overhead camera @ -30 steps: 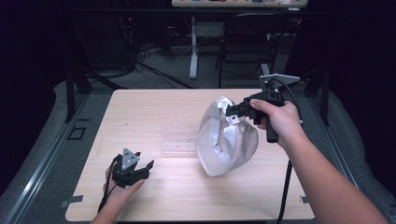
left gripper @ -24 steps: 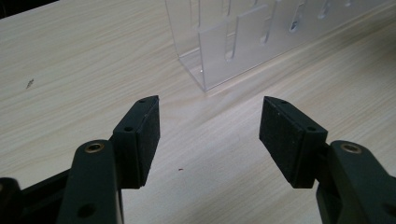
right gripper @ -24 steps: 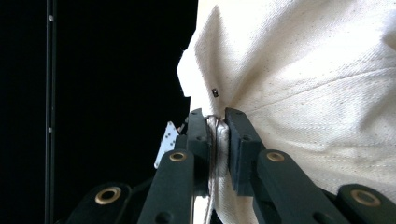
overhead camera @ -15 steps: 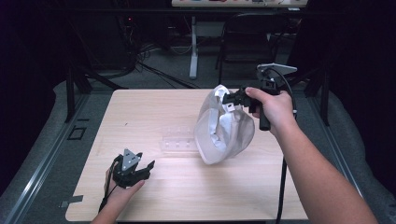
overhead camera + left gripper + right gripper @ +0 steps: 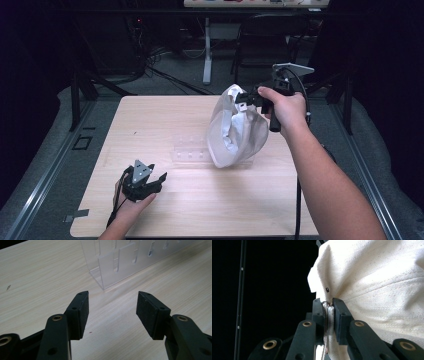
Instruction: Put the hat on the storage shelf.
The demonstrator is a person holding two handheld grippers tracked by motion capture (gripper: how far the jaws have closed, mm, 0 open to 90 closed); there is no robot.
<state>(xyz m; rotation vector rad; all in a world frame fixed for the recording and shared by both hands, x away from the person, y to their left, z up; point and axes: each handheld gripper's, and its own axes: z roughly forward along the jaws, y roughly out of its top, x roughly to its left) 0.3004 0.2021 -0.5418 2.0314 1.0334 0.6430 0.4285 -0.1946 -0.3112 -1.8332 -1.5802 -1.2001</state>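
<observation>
Overhead, wooden table (image 5: 150, 130) in dark room; right jaws pinch cloth bag (image 5: 235, 132), left jaws agape.

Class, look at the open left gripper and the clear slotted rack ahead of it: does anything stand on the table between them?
Nothing visible does. Only bare wooden table lies between the left gripper and the clear slotted rack.

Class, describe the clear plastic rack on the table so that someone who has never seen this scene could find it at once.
Start at the pale wooden table and look to its middle. There, just left of the hanging white cloth bag, stands a low clear plastic rack. It is the one see-through thing there, with slotted dividers.
</observation>
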